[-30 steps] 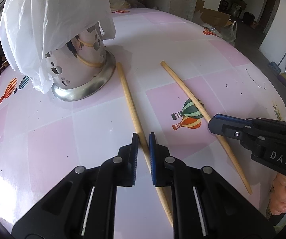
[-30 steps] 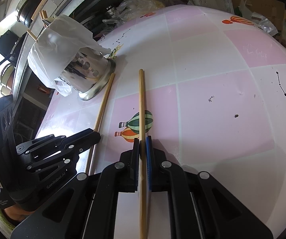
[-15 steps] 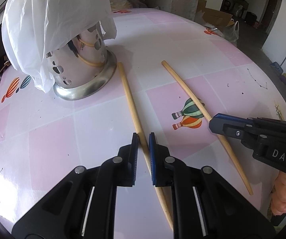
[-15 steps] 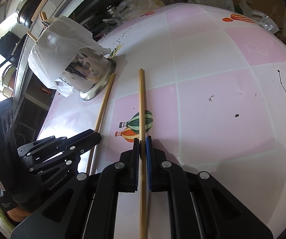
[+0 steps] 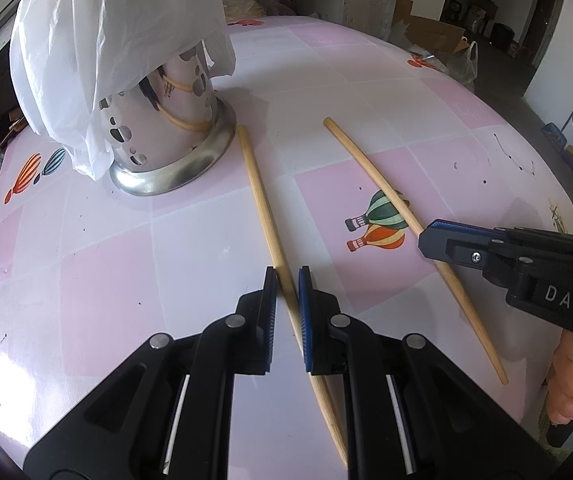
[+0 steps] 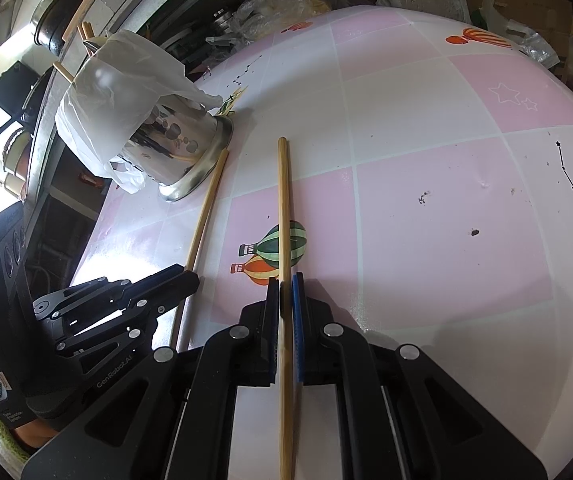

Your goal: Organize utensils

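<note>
Two long wooden chopsticks lie on the pink checked tabletop. My left gripper [image 5: 287,276] has its jaws closed around the left chopstick [image 5: 260,196], whose far end nearly touches the holder's base. My right gripper [image 6: 285,284] is shut on the right chopstick [image 6: 283,208], which runs forward over the balloon print. A perforated steel utensil holder [image 5: 170,136] stands at the far left, its top draped in a white plastic bag [image 5: 114,36]; a few sticks poke out of it [image 6: 82,36]. Each gripper shows in the other's view, the right one [image 5: 430,236] and the left one [image 6: 190,278].
The round table's edge [image 5: 534,128] curves away at the right and back. Clutter, plastic bags and cardboard boxes [image 5: 430,32] lie beyond it. A stove with pots [image 6: 54,20] stands behind the holder.
Almost nothing has moved. The left wrist view has crept slightly, so the holder and chopsticks sit a touch further right in it; both grippers keep their grip.
</note>
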`<action>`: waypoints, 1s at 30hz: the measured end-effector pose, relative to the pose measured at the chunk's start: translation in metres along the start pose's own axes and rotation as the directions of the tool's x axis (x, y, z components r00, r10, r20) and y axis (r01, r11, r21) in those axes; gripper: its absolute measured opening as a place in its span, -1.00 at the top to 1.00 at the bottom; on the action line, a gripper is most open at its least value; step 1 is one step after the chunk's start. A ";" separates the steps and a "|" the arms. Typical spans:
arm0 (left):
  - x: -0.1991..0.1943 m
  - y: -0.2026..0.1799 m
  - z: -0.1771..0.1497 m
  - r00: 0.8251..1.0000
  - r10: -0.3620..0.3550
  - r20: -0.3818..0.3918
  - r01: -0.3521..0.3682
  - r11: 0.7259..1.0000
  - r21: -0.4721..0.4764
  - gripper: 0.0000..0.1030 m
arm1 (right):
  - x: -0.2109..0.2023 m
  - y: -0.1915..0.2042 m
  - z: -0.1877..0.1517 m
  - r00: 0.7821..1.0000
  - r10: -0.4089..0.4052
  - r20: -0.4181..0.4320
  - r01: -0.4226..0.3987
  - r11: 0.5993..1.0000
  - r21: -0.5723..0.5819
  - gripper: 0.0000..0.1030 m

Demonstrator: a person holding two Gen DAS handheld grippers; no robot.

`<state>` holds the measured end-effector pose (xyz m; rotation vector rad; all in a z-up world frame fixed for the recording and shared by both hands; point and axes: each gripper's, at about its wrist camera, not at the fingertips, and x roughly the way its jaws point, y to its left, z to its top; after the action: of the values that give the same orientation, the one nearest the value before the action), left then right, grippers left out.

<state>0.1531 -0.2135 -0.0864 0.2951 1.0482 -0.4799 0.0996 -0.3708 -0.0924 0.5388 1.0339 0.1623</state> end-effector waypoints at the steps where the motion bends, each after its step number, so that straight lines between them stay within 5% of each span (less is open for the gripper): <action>1: 0.000 -0.001 0.001 1.000 0.000 0.001 0.000 1.000 0.000 0.81 | 0.000 0.000 0.000 1.000 -0.001 -0.001 0.001 1.000 0.000 0.87; 30: -0.026 0.049 -0.054 1.000 -0.002 -0.005 0.002 0.994 -0.108 0.88 | 0.003 0.037 -0.029 0.996 -0.010 -0.085 0.004 0.998 -0.069 0.87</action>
<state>0.1264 -0.1411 -0.0890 0.1998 1.0760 -0.4230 0.0807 -0.3279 -0.0884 0.4693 1.1097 0.2154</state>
